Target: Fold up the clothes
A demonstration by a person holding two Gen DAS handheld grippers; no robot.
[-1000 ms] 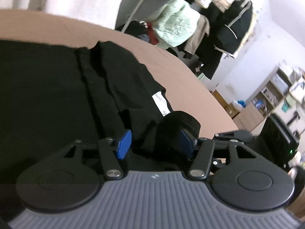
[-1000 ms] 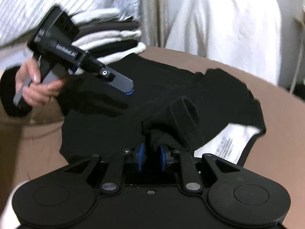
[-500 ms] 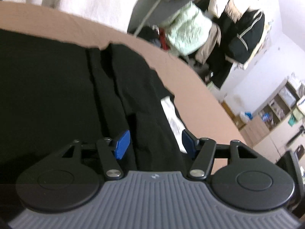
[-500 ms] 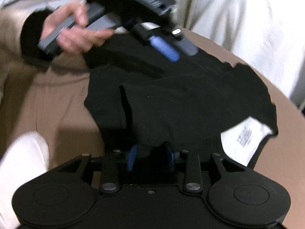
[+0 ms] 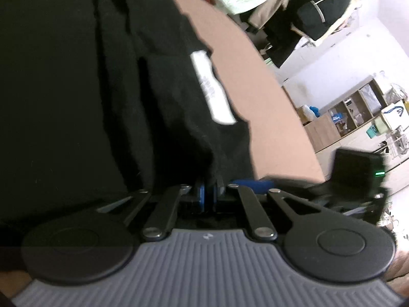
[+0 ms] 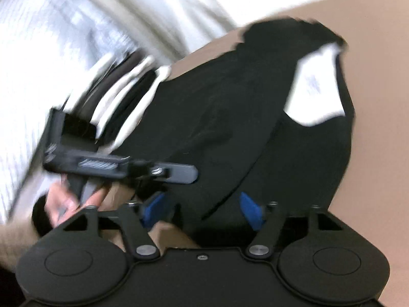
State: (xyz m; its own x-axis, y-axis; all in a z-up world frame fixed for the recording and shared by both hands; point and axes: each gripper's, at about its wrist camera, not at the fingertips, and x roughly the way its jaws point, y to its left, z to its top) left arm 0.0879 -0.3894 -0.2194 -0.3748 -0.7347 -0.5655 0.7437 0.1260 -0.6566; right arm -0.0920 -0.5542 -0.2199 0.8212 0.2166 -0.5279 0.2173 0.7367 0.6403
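Observation:
A black garment (image 5: 76,89) with a white label (image 5: 214,89) lies on the tan surface (image 5: 268,107). My left gripper (image 5: 208,195) is shut on the near edge of the black garment. In the right wrist view the garment (image 6: 230,117) lies half folded, its white label (image 6: 314,87) at the far right. My right gripper (image 6: 202,208) is open, its blue pads on either side of the garment's near edge. The left gripper's body (image 6: 102,163), held by a hand, shows at the left of the right wrist view.
A stack of folded light and dark clothes (image 6: 122,84) lies beyond the garment. White bedding (image 6: 51,38) fills the back left. Hung clothes (image 5: 294,5) and shelves (image 5: 358,107) stand beyond the surface edge. The right gripper's body (image 5: 358,168) shows at the right.
My left gripper has closed on the garment's near edge. My right gripper has opened and let go of the fabric it held, and the lifted fold now lies flat.

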